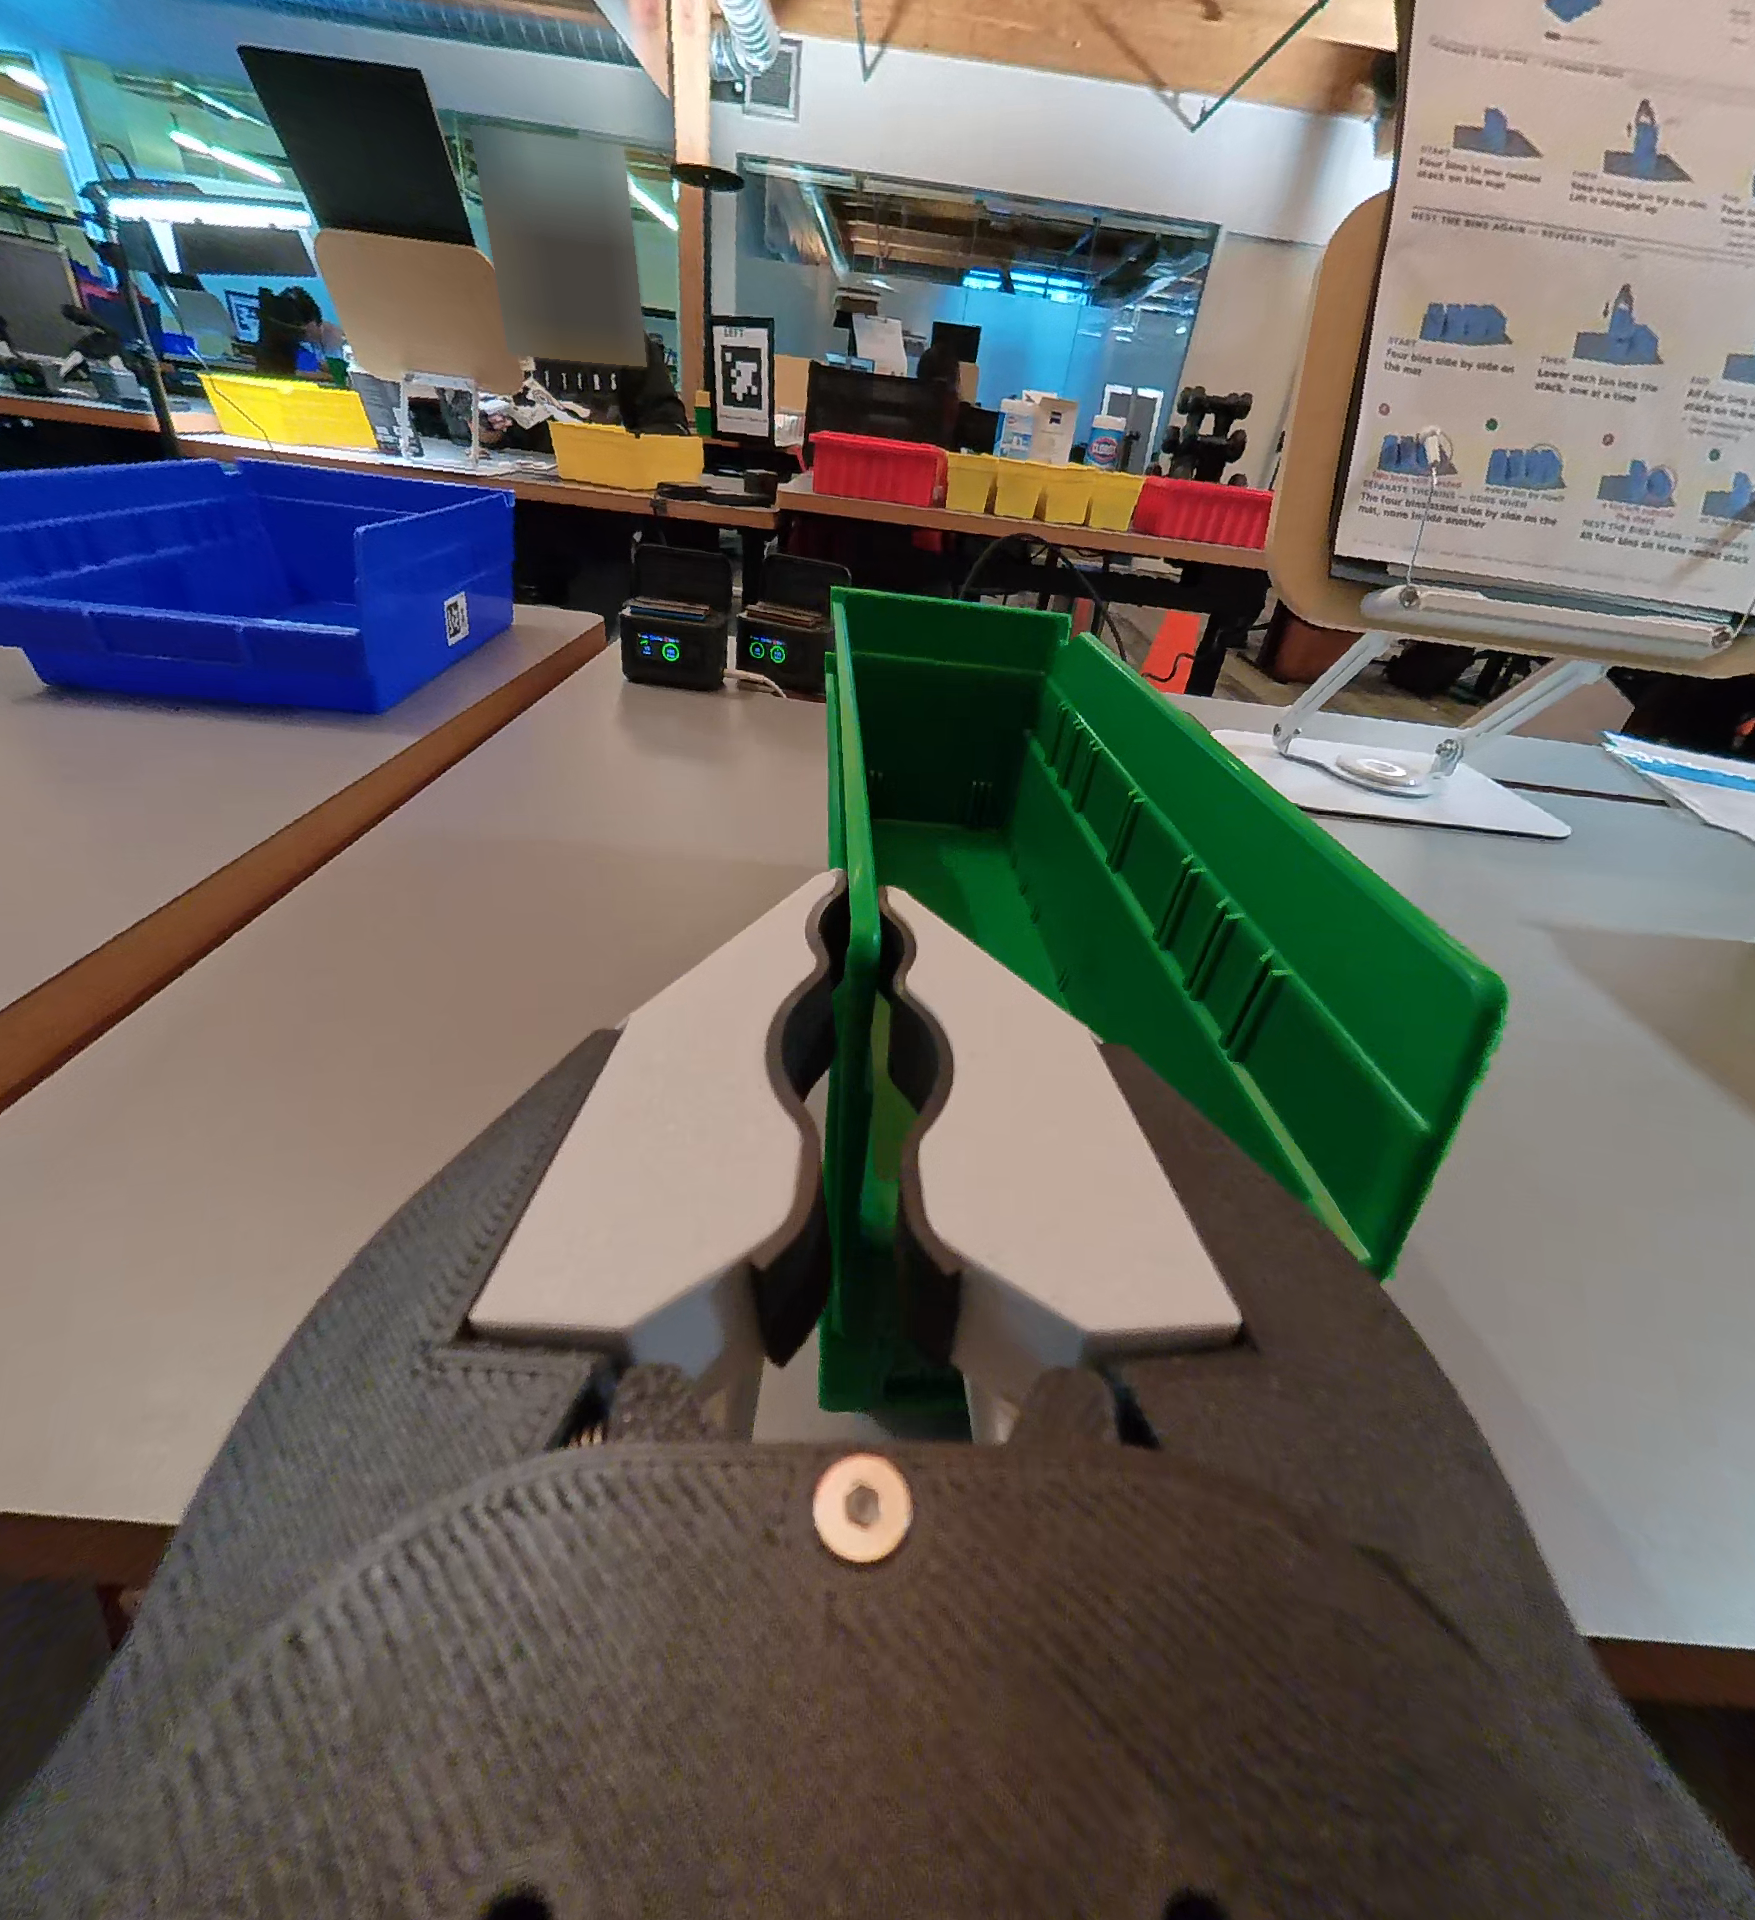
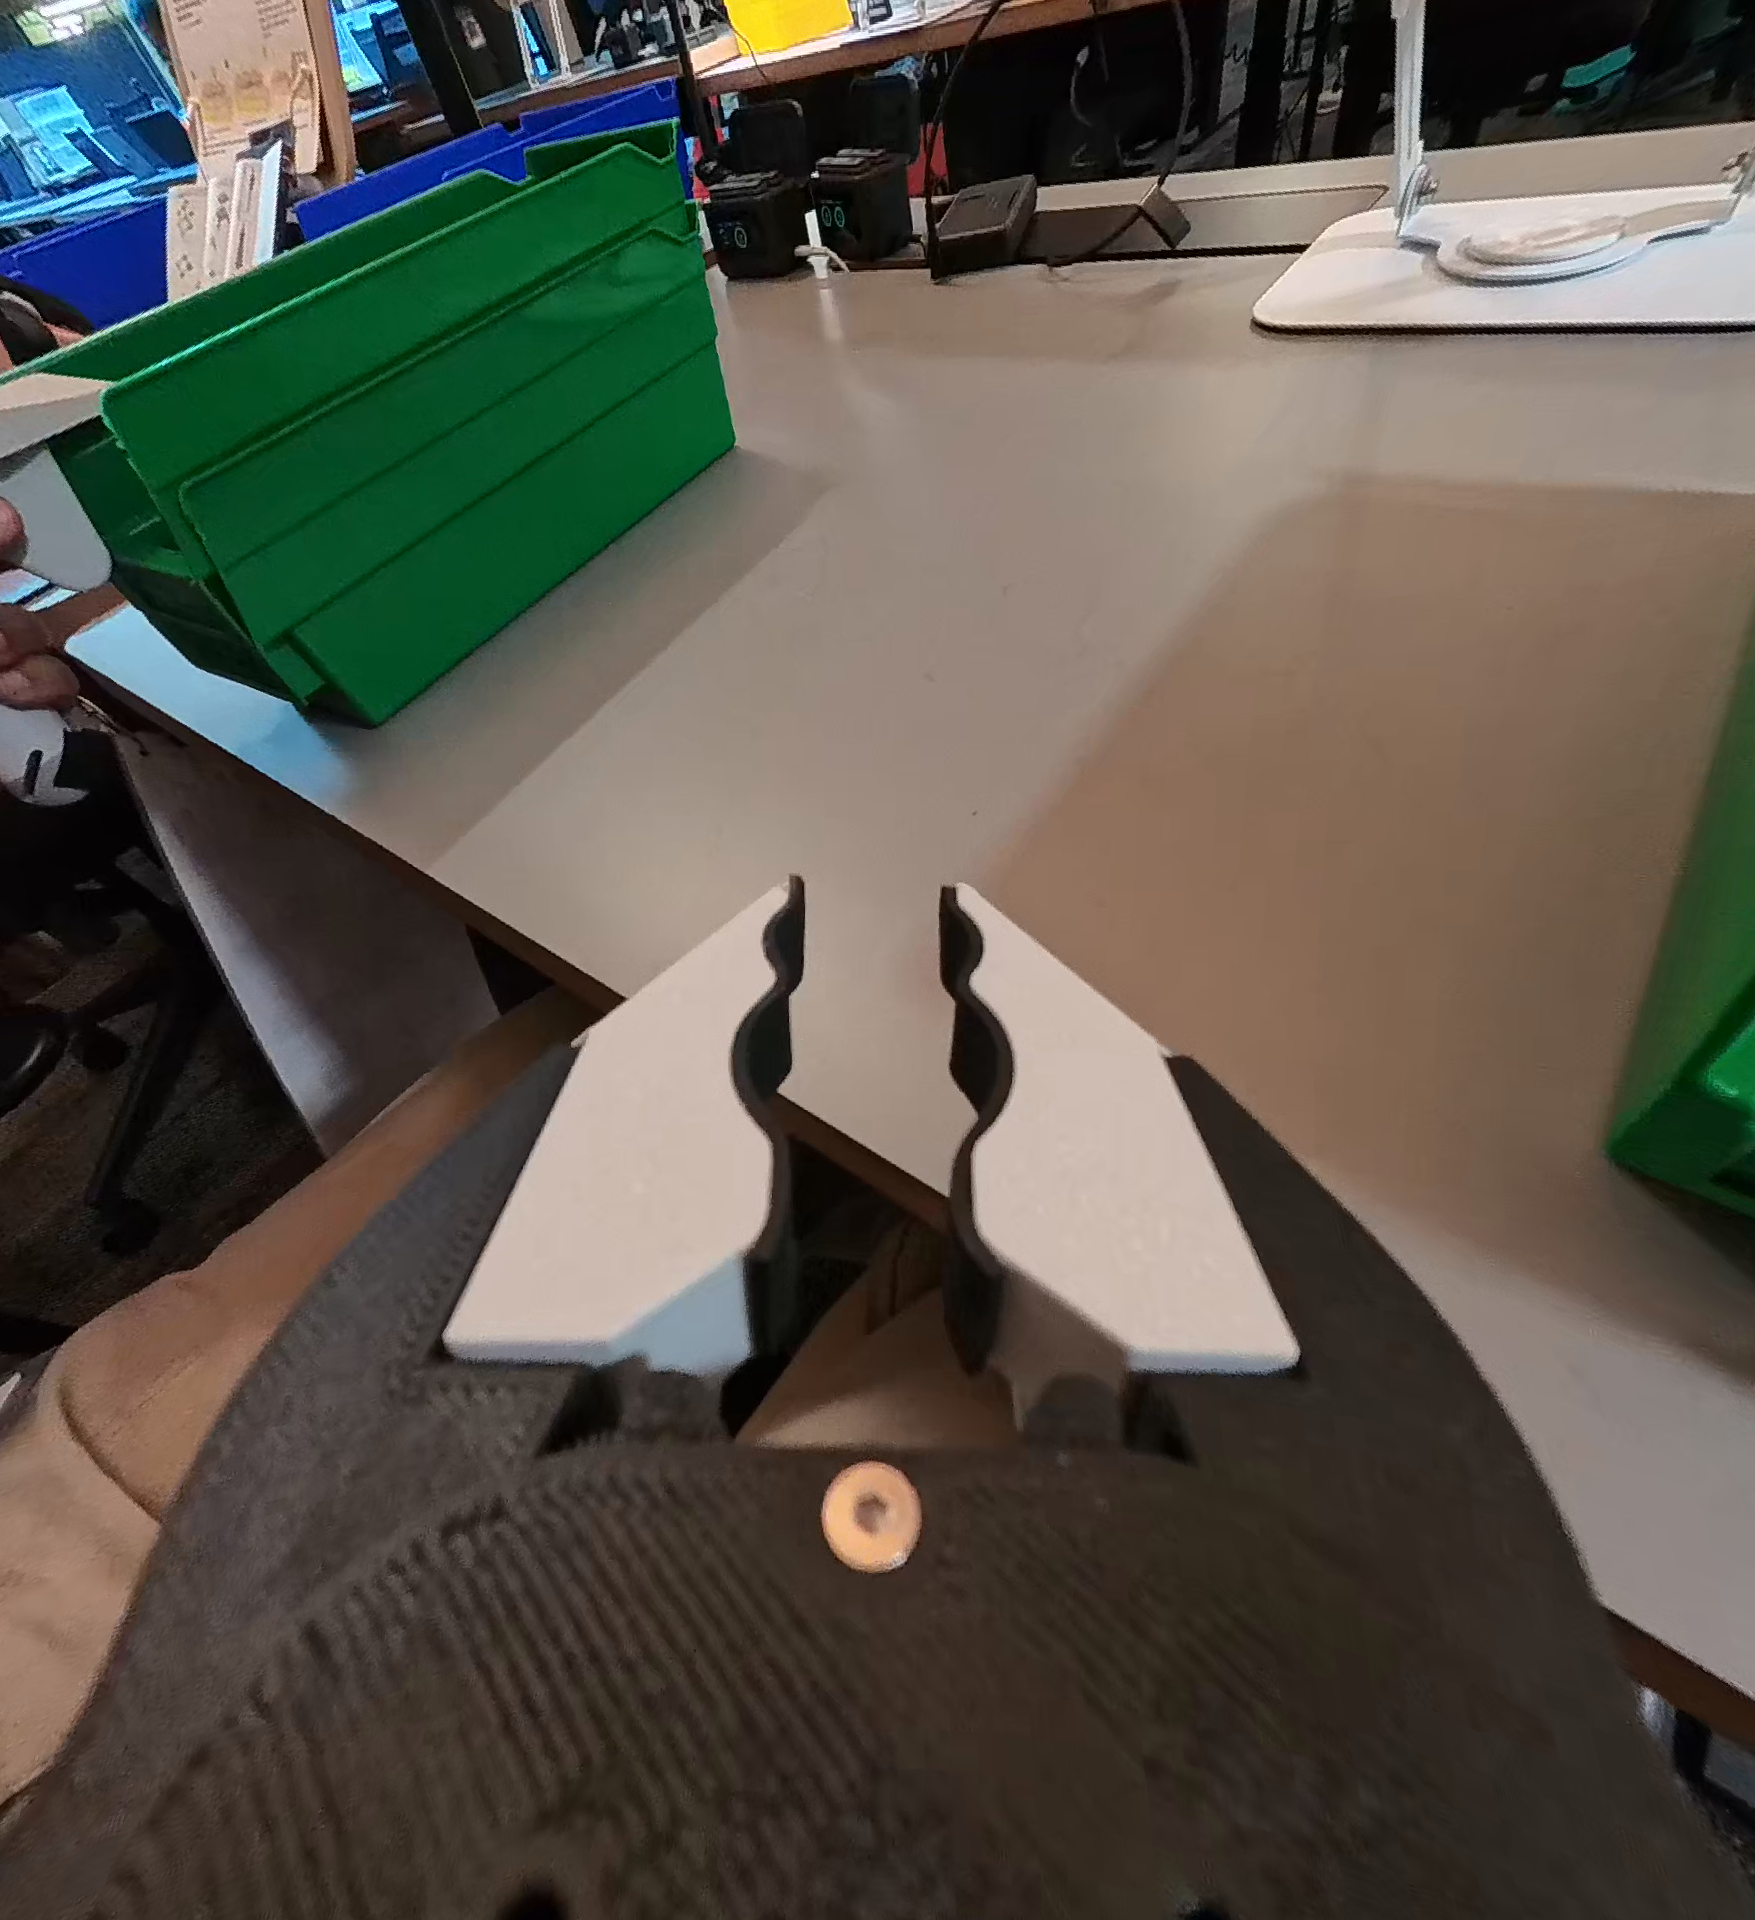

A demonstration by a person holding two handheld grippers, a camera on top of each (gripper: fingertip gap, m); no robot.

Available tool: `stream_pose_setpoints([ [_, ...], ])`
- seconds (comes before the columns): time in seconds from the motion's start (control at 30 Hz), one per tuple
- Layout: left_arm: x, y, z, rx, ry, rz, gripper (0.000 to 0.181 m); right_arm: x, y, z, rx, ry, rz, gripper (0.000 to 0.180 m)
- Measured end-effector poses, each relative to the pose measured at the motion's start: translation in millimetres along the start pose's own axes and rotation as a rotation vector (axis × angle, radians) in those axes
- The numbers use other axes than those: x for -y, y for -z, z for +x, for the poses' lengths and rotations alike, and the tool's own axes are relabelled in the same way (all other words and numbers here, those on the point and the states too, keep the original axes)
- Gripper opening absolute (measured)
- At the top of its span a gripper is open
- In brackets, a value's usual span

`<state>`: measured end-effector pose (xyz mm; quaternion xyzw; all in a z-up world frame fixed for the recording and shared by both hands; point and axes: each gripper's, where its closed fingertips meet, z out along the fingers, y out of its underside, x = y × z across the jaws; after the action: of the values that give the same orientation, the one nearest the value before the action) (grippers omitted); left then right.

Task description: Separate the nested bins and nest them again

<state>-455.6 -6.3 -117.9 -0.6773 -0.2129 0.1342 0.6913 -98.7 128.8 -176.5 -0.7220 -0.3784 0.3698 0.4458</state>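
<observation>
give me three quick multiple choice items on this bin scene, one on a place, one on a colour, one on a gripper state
1. Where is the green bin stack in the right wrist view?
A. far right
B. upper left, by the table's edge
C. on the floor

2. What colour is the bin on the neighbouring table in the left wrist view?
A. blue
B. orange
C. white

3. How is the right gripper?
A. shut on a bin
B. open, empty
C. out of view

Key: 1 B, the stack sits upper left; 2 A, its walls are blue; 3 B, bare table shows between its fingers.
</observation>
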Motion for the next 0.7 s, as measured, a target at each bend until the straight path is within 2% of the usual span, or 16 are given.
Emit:
stream_pose_setpoints([
  [0.43, 15.7, 9.5, -5.8, 0.023, 0.009, 0.064, 0.0, -3.2, -0.3, 4.2, -0.022, -0.001, -0.019, 0.023],
  [0.6, 23.6, 14.4, -15.0, 0.023, 0.107, 0.115, 0.0, -3.8, -0.2, 4.8, -0.024, -0.003, -0.022, 0.023],
  [0.7, 30.3, 17.5, -13.3, 0.023, 0.069, 0.134, 0.0, -4.2, -0.4, 4.8, -0.024, -0.003, -0.024, 0.022],
])
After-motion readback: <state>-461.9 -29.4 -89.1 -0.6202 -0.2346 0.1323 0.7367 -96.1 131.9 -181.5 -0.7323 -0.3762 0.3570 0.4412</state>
